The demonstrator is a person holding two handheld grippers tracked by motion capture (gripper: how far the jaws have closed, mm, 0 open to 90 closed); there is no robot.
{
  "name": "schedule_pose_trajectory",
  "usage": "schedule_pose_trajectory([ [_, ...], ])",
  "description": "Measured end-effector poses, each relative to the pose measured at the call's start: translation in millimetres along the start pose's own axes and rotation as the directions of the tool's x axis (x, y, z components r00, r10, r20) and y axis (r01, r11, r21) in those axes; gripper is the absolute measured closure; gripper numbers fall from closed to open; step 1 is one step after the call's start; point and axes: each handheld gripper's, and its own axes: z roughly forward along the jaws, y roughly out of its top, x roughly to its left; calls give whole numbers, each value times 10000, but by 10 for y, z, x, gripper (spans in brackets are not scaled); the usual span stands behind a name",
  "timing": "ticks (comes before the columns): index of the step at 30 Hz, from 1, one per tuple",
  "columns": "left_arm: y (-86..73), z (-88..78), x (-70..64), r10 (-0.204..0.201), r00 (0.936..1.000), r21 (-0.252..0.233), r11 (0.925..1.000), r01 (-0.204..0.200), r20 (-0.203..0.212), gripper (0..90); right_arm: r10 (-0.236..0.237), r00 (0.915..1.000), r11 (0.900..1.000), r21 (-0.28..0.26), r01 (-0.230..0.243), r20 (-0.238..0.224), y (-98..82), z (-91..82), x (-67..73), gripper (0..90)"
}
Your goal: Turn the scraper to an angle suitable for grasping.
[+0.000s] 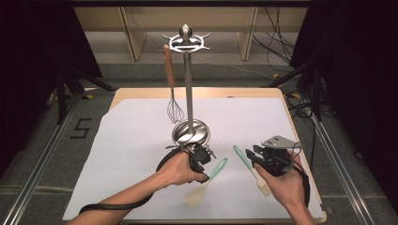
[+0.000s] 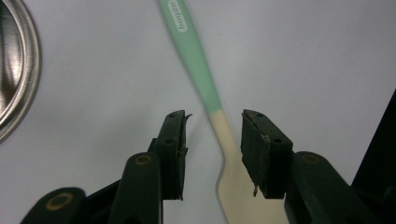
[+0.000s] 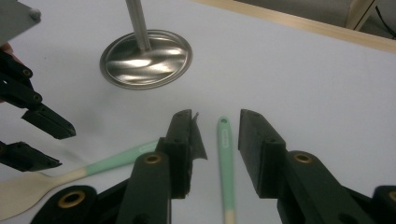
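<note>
Spatula (image 2: 219,130) lies between open left tongs (image 2: 212,135); centre on neck, then close. Right tongs (image 3: 217,135) open over second spatula (image 3: 225,158).

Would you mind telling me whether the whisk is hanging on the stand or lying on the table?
Hanging: the whisk hangs upright from the stand, wooden handle up, wires down.

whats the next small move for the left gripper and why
Probably close the jaws: the left gripper is open astride the spatula, its neck between the pads, neither pad clearly pressing it. The spatula lies flat on the white sheet.
</note>
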Motion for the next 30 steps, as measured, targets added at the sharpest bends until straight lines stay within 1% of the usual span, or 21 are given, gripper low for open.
schedule_pose_trajectory([
  [1, 0, 0, 0, 0, 10000, 0, 10000, 0, 0, 599, 0, 10000, 10000, 0, 0, 0, 0, 0, 0, 658],
  [2, 4, 23, -7, 52, 10000, 42, 10000, -52, 3, 598, -79, 9998, 10000, -40, 78, -161, -3, 17, -3, 657],
  [3, 6, 47, -21, -7, 10000, 92, 10000, 7, 31, 598, -79, 9998, 10000, -40, 78, -161, -3, 17, -3, 657],
  [4, 9, 86, -33, 62, 9999, 309, 9995, -65, 108, 596, -72, 9998, 10000, -31, 71, -174, -2, 15, -1, 657],
  [5, 9, 86, -33, 62, 9999, 309, 9995, -65, 108, 596, -72, 9998, 10000, -31, 71, -174, -2, 15, -1, 657],
  [6, 9, 134, -54, -5, 10000, 397, 9992, 3, 56, 596, 92, 9999, 9999, -124, -93, -86, 1, 10, 5, 656],
  [7, 9, 134, -54, -5, 10000, 397, 9992, 3, 56, 596, -21, 10000, 9997, -256, 19, -89, -7, 26, -2, 656],
  [8, 18, 162, -51, 304, 9995, 696, 9971, -302, -19, 596, 153, 9999, 9990, -414, -155, -48, -13, 37, 5, 656],
  [11, 22, 201, -54, 415, 9991, 705, 9967, -414, -8, 595, 150, 9999, 9992, -378, -152, -62, -11, 35, 5, 656],
  [13, 27, 242, -91, 241, 9997, 774, 9967, -242, 25, 593, 85, 10000, 9997, -233, -86, -38, -8, 22, 4, 656],
  [14, 27, 242, -91, 241, 9997, 774, 9967, -242, 25, 592, 87, 10000, 9997, -235, -88, -40, -8, 23, 4, 656],
  [15, 27, 255, -104, 129, 9999, 797, 9967, -132, 40, 592, 87, 10000, 9997, -235, -88, -40, -8, 23, 4, 656],
  [16, 32, 263, -103, 190, 9998, 807, 9966, -189, -4, 590, 284, 9996, 9995, -99, -285, -91, -1, 12, 16, 655],
  [17, 36, 272, -105, 177, 9998, 829, 9964, -179, 33, 589, 155, 9999, 9998, -133, -156, -26, 0, 11, 9, 655],
  [20, 45, 298, -105, 206, 9998, 849, 9962, -204, -22, 586, 188, 9998, 9996, -226, -188, -3, 0, 10, 11, 653],
  [21, 44, 306, -112, 82, 10000, 927, 9957, -85, 40, 586, 188, 9998, 9996, -226, -188, -3, 0, 10, 11, 653],
  [23, 50, 320, -100, 273, 9996, 992, 9947, -267, -51, 584, 268, 9996, 9996, -130, -269, -83, 2, 8, 13, 652],
  [25, 56, 326, -111, 141, 9999, 965, 9952, -131, -99, 584, 231, 9997, 9996, -158, -232, -62, 0, 16, 14, 652],
  [27, 68, 327, -111, 227, 9997, 999, 9948, -217, -89, 586, 246, 9996, 9997, -45, -247, -129, 2, 13, 17, 651],
  [28, 68, 331, -119, 247, 9996, 1042, 9943, -232, -135, 590, 113, 9999, 9999, -22, -113, -56, 8, 8, 12, 651],
  [30, 71, 336, -137, 376, 9989, 1097, 9934, -341, -294, 598, 201, 9997, 9998, -22, -201, -101, 7, 8, 17, 651],
])
